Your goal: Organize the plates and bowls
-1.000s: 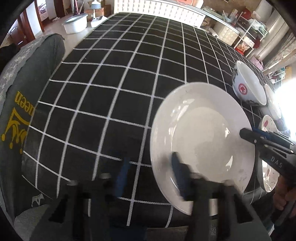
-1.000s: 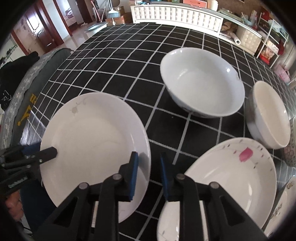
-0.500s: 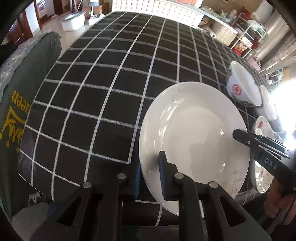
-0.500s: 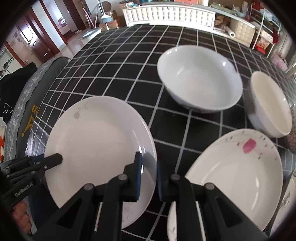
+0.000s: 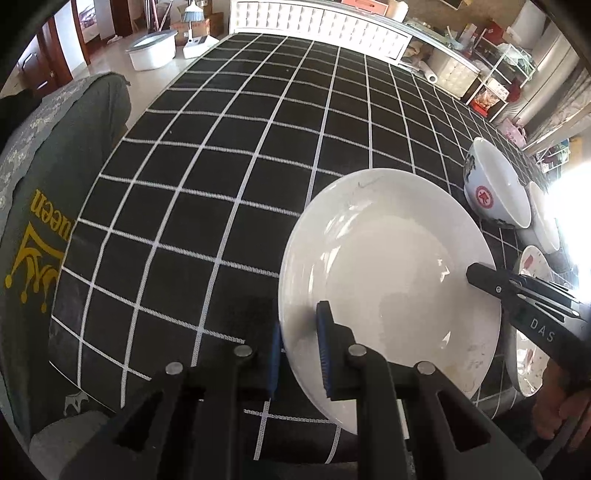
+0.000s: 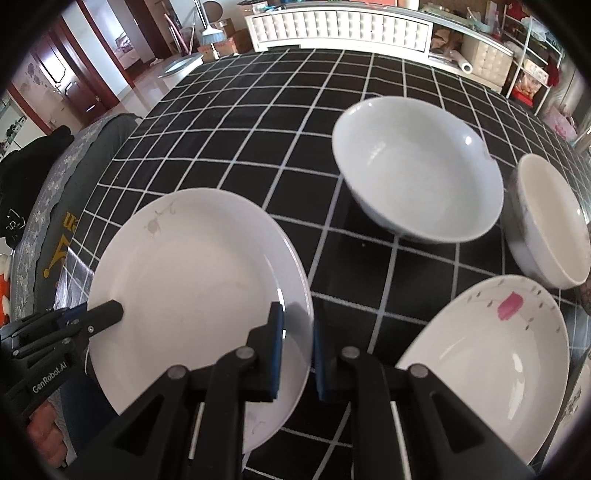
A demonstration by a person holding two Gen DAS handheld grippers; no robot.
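A plain white plate (image 5: 391, 273) sits near the front edge of the black checked table. My left gripper (image 5: 299, 354) is shut on its left rim. My right gripper (image 6: 297, 354) is shut on its right rim; the plate shows in the right wrist view (image 6: 192, 288) too. Each gripper is seen from the other camera, the right gripper (image 5: 476, 275) and the left gripper (image 6: 110, 314). A second plate with a pink mark (image 6: 491, 358) lies to the right. A wide white bowl (image 6: 417, 166) and a smaller bowl (image 6: 550, 221) stand behind it.
The black tablecloth with white grid (image 5: 240, 155) stretches away to the far side. A grey cushioned seat with yellow print (image 5: 40, 229) stands at the table's left edge. A white bench (image 6: 340, 26) and shelves are beyond the table. A white tub (image 5: 151, 50) sits on the floor.
Both grippers moved onto the plain plate's opposite rims and closed on them. The left gripper was open and beside the plate one second ago.
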